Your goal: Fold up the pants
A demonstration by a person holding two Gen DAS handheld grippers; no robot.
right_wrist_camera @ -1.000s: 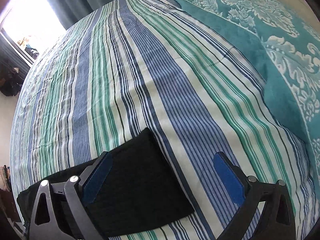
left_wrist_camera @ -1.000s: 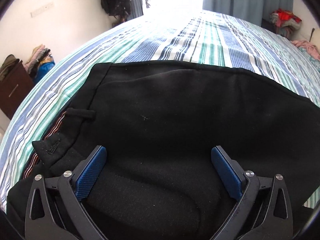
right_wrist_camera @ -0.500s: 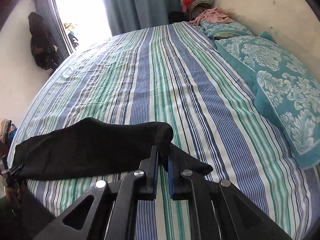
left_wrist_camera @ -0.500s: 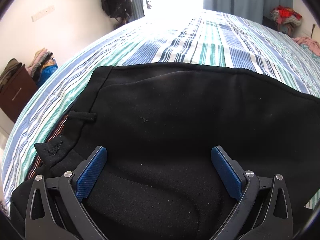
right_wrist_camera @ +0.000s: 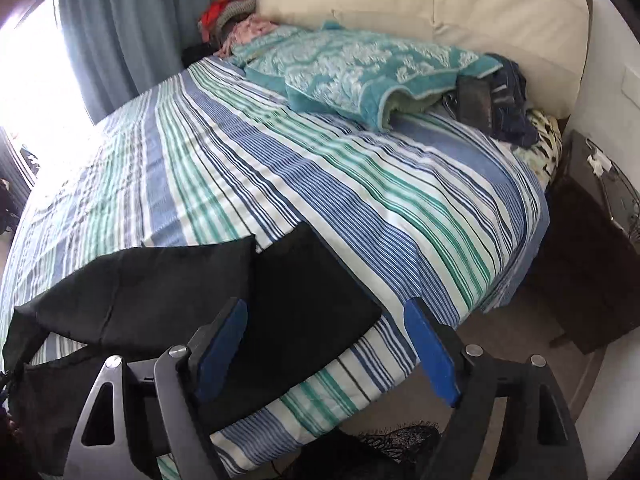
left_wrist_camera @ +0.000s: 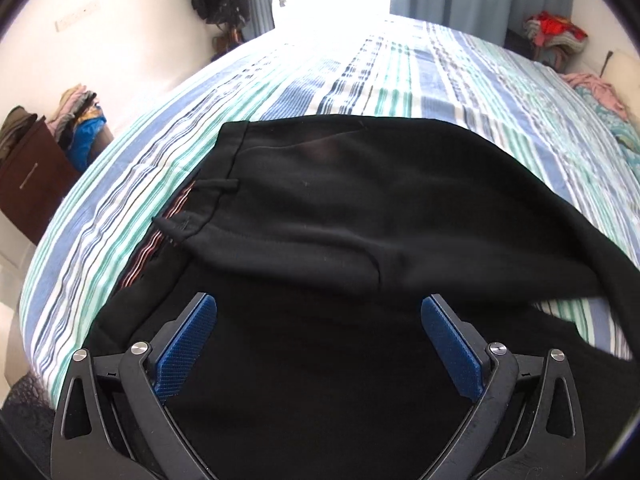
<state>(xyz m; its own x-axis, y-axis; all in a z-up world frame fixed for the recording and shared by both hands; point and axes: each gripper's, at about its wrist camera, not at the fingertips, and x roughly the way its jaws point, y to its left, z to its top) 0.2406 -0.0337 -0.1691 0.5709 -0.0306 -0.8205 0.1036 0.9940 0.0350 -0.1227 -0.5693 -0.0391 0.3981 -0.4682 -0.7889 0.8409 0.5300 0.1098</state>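
Observation:
Black pants [left_wrist_camera: 360, 208] lie on the striped bed, waistband with belt loop at the left, one leg layer creased across the other. My left gripper [left_wrist_camera: 320, 344] is open and empty, its blue pads just above the near part of the pants. In the right wrist view the pants' leg end [right_wrist_camera: 304, 292] lies flat near the bed's front edge, with a folded-over layer [right_wrist_camera: 152, 288] to its left. My right gripper [right_wrist_camera: 324, 352] is open and empty, hovering over the leg end and the bed edge.
The striped bedsheet [right_wrist_camera: 360, 184] covers the bed. A teal patterned blanket [right_wrist_camera: 352, 64] and dark clothes [right_wrist_camera: 496, 100] lie at the headboard. A dark nightstand [right_wrist_camera: 592, 248] stands right of the bed. A brown cabinet [left_wrist_camera: 28, 184] with clothes stands by the left wall.
My right gripper was shut on the pants leg half a second ago; it has let go, opened and swung right. The pants layer has shifted and creased in the left wrist view.

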